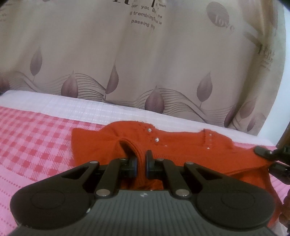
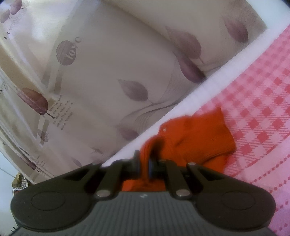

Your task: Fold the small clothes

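On pink checked bedspread (image 1: 36, 138), ribbed orange knit (image 1: 190, 150) — left gripper (image 1: 141, 163), right gripper (image 2: 144, 163) both pinching its folds.

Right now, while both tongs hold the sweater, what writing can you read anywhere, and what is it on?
"love" on a round purple motif of the curtain, also seen from the right wrist.
"trembling", "passing", "the", "is": print on the curtain, neighbouring words cut off or blurred.
Text block beside a curtain leaf: too blurred to read.
Orange sweater, pink checked cloth: none.
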Demonstrator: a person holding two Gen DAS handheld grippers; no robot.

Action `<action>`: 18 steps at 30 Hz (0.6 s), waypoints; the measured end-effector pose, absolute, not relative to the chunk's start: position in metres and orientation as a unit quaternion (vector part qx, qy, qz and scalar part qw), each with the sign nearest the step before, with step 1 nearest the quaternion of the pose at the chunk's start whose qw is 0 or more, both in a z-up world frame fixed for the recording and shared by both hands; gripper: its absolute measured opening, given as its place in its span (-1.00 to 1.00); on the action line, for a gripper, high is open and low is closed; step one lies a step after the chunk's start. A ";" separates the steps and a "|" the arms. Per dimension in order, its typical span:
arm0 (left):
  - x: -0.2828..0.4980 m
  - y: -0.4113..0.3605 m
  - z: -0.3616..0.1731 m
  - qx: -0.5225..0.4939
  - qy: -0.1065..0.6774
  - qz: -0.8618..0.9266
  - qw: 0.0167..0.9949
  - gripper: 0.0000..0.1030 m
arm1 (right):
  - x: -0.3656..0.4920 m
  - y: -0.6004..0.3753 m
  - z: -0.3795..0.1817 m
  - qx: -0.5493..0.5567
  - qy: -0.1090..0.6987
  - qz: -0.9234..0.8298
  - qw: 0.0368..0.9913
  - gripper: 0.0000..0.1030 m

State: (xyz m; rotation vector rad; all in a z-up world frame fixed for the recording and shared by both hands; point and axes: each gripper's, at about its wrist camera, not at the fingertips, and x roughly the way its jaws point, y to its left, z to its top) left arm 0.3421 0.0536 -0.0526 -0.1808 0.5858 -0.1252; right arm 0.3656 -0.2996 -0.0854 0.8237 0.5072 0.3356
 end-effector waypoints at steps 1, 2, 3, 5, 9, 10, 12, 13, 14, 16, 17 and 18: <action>0.343 0.053 -0.053 -0.087 0.288 -0.061 0.952 -0.82 | 0.367 -0.300 -0.086 0.394 0.243 0.161 0.872 -0.83; 0.344 0.054 -0.054 -0.086 0.288 -0.061 0.952 -0.82 | 0.368 -0.300 -0.086 0.394 0.244 0.160 0.871 -0.83; 0.345 0.053 -0.054 -0.086 0.289 -0.060 0.952 -0.82 | 0.368 -0.300 -0.086 0.394 0.245 0.160 0.871 -0.83; 0.347 0.053 -0.056 -0.086 0.290 -0.059 0.951 -0.82 | 0.370 -0.300 -0.087 0.395 0.245 0.159 0.871 -0.83; 0.351 0.053 -0.057 -0.085 0.291 -0.057 0.951 -0.82 | 0.372 -0.300 -0.088 0.395 0.245 0.159 0.871 -0.83; 0.352 0.052 -0.057 -0.085 0.291 -0.056 0.951 -0.82 | 0.373 -0.300 -0.089 0.395 0.245 0.159 0.871 -0.83; 0.354 0.053 -0.058 -0.086 0.292 -0.056 0.951 -0.82 | 0.375 -0.300 -0.090 0.395 0.246 0.159 0.871 -0.83; 0.354 0.054 -0.059 -0.086 0.293 -0.056 0.951 -0.81 | 0.375 -0.300 -0.090 0.395 0.246 0.159 0.871 -0.83; 0.355 0.054 -0.059 -0.086 0.293 -0.056 0.951 -0.81 | 0.376 -0.300 -0.090 0.395 0.247 0.158 0.871 -0.83; 0.357 0.055 -0.060 -0.085 0.294 -0.056 0.950 -0.81 | 0.378 -0.300 -0.090 0.396 0.247 0.158 0.870 -0.83; 0.358 0.055 -0.061 -0.085 0.294 -0.056 0.950 -0.81 | 0.378 -0.300 -0.090 0.396 0.247 0.157 0.870 -0.83; 0.358 0.054 -0.061 -0.084 0.295 -0.055 0.950 -0.81 | 0.378 -0.300 -0.091 0.397 0.247 0.157 0.870 -0.83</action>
